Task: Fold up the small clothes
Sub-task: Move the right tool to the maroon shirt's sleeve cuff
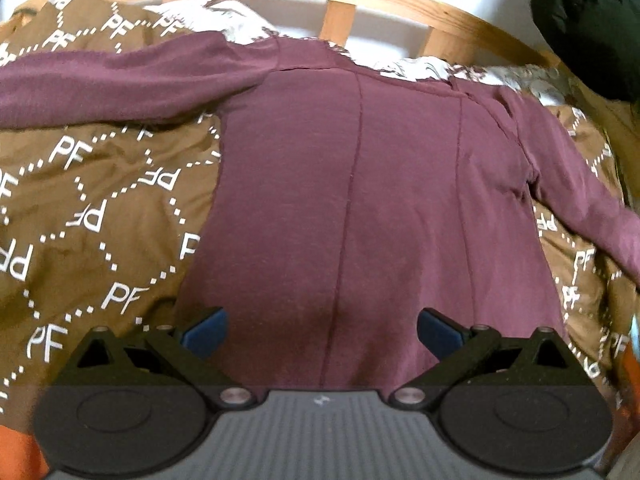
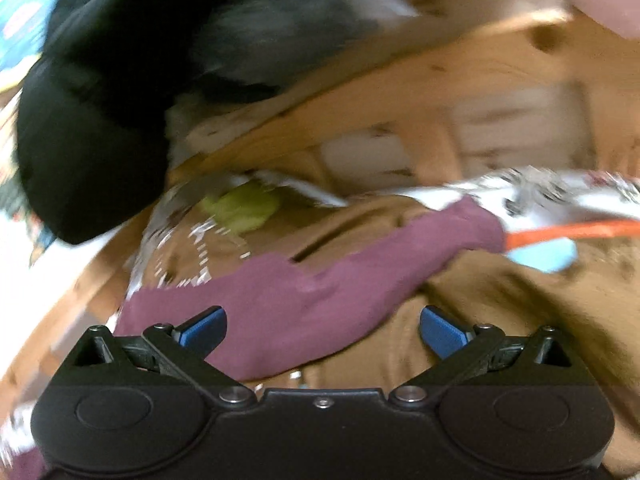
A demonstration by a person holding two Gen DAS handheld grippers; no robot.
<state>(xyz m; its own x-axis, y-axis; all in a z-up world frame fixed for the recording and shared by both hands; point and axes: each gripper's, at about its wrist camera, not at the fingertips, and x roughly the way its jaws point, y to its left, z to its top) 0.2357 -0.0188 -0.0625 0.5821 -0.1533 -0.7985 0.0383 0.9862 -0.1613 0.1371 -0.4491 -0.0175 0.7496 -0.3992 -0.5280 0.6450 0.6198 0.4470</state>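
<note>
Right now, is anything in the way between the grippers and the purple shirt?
Nothing visible is. The left hand-held gripper is open right over the maroon shirt, spread flat on the brown bedcover. The right hand-held gripper is open above one sleeve, though that view is blurred.

A bedroom in a home: a bed with a brown duvet cover (image 1: 100, 184) printed with white "PF" lettering fills the near ground, a knotty pine bed frame (image 1: 336, 20) with upright slats runs along the far side, white wall behind.
</note>
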